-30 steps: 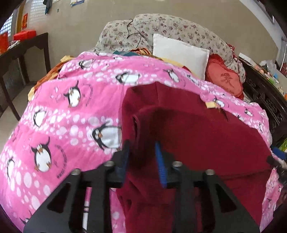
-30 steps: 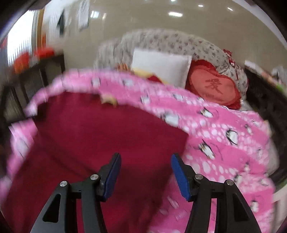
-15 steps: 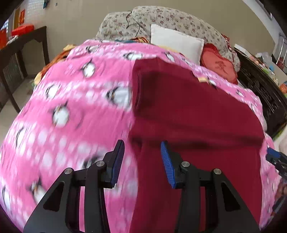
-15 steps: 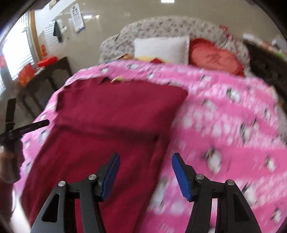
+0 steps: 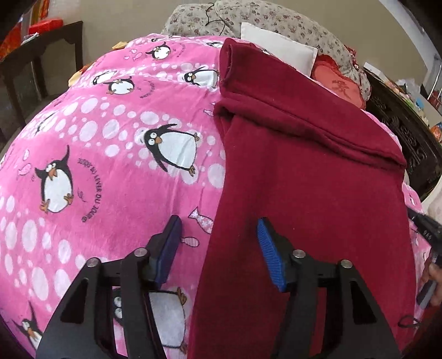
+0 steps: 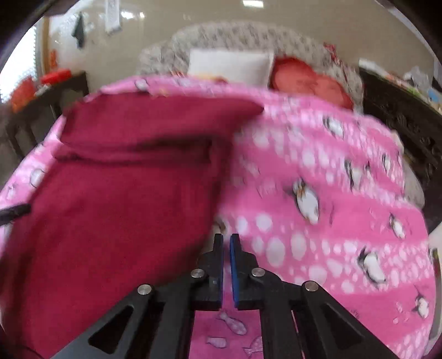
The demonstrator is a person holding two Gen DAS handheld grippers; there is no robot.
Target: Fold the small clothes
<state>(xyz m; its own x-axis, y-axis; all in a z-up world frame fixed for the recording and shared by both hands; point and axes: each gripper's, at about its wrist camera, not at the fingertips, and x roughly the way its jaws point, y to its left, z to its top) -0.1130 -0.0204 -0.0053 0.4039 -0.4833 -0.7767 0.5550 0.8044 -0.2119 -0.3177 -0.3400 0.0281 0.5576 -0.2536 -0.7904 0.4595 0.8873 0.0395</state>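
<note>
A home bedroom: a bed spread with a pink penguin blanket (image 5: 116, 154) fills the view. At 12 o'clock lie a white pillow (image 6: 230, 66), a red cushion (image 6: 306, 82) and floral bedding (image 5: 276, 24), with a dark wooden table (image 5: 41, 52) at 10 o'clock

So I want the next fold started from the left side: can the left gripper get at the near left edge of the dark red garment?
Probably yes. The left gripper is open and straddles the dark red garment's left edge, with nothing between them.
</note>
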